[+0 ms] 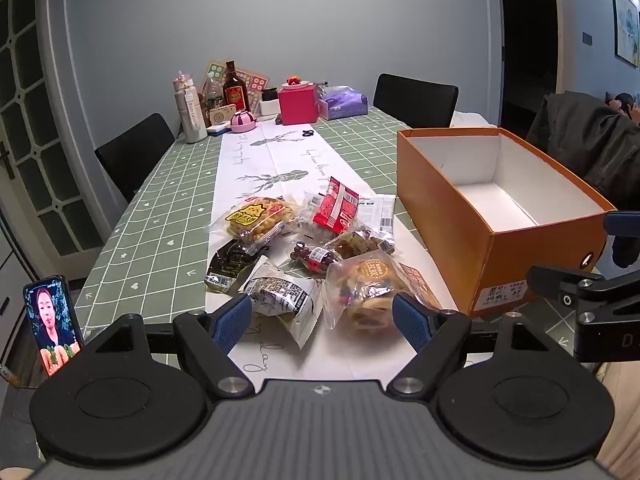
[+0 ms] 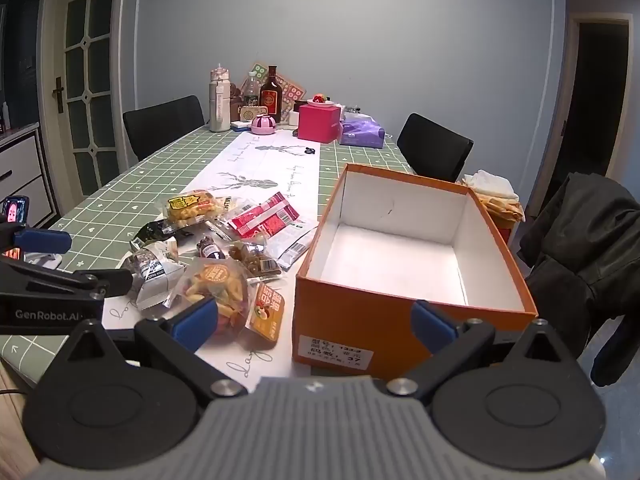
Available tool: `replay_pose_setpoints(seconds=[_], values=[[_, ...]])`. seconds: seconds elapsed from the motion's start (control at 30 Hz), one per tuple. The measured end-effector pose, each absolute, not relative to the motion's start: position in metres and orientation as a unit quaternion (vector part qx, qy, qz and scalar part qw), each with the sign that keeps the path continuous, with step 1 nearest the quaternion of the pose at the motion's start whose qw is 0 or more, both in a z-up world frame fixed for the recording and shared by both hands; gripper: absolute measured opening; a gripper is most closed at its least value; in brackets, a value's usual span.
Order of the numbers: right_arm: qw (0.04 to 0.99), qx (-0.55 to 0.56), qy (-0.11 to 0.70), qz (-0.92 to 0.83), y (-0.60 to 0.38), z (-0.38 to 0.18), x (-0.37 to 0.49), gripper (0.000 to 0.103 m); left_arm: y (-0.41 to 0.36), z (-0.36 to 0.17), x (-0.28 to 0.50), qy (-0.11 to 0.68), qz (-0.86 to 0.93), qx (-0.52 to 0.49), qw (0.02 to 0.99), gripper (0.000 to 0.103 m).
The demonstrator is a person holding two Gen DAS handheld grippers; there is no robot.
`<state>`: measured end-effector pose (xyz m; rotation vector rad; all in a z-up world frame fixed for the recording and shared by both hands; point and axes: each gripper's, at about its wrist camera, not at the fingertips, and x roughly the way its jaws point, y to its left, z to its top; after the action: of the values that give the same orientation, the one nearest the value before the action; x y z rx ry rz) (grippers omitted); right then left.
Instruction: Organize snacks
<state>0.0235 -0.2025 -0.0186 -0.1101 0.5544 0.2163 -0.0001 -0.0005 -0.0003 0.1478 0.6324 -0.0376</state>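
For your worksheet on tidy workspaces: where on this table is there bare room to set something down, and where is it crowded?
Free: inside the orange box, and the white runner between the snack pile and the pink box. Crowded: the pile itself and the far end.

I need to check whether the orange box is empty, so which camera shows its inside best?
The right wrist view: it looks down into the orange box and shows the bare white floor and all four walls. In the left wrist view the box sits at the right, and its near wall hides part of the floor.
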Motion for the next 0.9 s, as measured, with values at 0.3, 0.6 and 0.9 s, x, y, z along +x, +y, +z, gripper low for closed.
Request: replay_pose_setpoints(seconds=[0.3, 0.6, 0.9], values=[[0.951, -0.060, 0.283, 0.113, -0.194, -0.025, 0.025, 0.100, -0.001, -0.003, -0.001, 0.326, -0.011, 0.067, 0.943, 0.094], [0.944, -0.071, 0.298, 0.119, -0.191, -0.028, 0.027, 0.100, 0.006, -0.009, 0.004, 0.343, -0.010, 0.062, 0.937, 0.094], [0.940, -0.082, 0.308, 0.123, -0.185, -0.032, 0.028, 0.100, 0.005, -0.011, 0.005, 0.351, -0.009, 0.063, 0.934, 0.094]])
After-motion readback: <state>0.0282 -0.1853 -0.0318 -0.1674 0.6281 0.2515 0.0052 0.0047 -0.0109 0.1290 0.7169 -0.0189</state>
